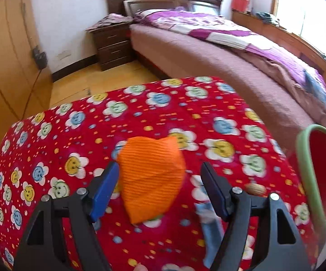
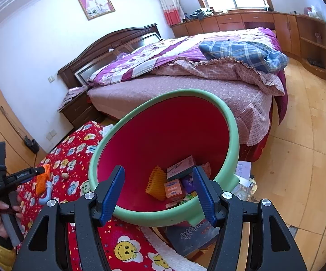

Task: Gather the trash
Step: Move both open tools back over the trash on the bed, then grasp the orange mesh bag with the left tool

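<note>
While the left gripper (image 1: 159, 188) hangs over the tabletop (image 1: 50, 140) with its red smiley-flower cloth, its jaws are spread wide and not gripping anything. An orange foam net (image 1: 150, 178) lies flat on the cloth right between them, no pad touching it as far as I can tell. Just right of it sit a walnut (image 1: 256, 189) and a pale blue bit (image 1: 209, 223). Right gripper (image 2: 159, 193) has its jaws around the near rim of the green bin (image 2: 163, 216), but I can't tell if they're actually pinching it. Bin's tilted at the tabletop edge, with small boxes (image 2: 174, 188) and another orange net (image 2: 157, 183) inside.
</note>
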### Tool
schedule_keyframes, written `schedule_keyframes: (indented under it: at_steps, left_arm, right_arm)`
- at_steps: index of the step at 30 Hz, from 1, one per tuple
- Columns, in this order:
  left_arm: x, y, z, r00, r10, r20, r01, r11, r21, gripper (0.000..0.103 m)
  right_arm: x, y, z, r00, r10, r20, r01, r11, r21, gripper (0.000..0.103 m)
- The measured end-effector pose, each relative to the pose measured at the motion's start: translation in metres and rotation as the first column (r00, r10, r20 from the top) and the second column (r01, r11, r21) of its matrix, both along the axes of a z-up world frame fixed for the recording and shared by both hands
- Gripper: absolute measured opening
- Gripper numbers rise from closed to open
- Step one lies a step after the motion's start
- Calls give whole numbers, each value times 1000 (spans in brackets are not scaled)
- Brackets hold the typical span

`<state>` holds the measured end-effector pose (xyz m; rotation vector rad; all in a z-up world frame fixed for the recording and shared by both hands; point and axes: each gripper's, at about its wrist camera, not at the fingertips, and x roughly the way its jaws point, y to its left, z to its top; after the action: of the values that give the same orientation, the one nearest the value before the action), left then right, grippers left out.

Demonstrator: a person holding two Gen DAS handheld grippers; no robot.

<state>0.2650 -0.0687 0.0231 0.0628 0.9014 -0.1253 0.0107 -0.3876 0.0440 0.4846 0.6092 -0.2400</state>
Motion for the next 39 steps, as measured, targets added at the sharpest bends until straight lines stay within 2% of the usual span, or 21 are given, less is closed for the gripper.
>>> schedule_keyframes:
  at_steps: [4,9,11,13,15,16,18,23,31,39]
  left_arm:
    - [8,8,-11,1000,25,-19,-25,1000,2,74]
    - [18,16,-28,993,66,-93,-68,998,-19,73]
    - [17,20,-28,994,76,-76,-80,996,-46,74]
    - [16,20,-28,994,84,-76,-87,995,-43,71]
    - [14,21,-27,993,90,-71,-93,995,-42,58]
    - [13,22,-27,994,87,-72,-90,995,-46,56]
    - [9,25,-24,995,66,-68,-72,994,-85,44]
    - [-10,34,-13,999,32,-44,-37,991,-129,30]
    - [-36,66,2,998,55,-19,-58,988,-144,29]
    - [-60,108,4,992,127,10,-125,984,-125,29]
  right_arm:
    - [3,0,-1,1000,-5,-7,5,1000,-4,64]
    - [6,3,-3,1000,-2,-18,2,1000,-7,64]
    - [6,4,-4,1000,0,-21,0,1000,-9,64]
    - [7,5,-4,1000,2,-24,-2,1000,-11,64]
    - [7,6,-4,1000,3,-24,-3,1000,-9,64]
    - [7,7,-3,1000,5,-23,-5,1000,-8,64]
    - [7,10,-2,1000,13,-22,-13,1000,-10,64]
    - [9,21,5,999,39,-12,-39,999,-21,64]
    - [23,61,20,990,142,2,-142,988,-55,64]
    - [48,114,20,963,267,-23,-268,961,-63,64]
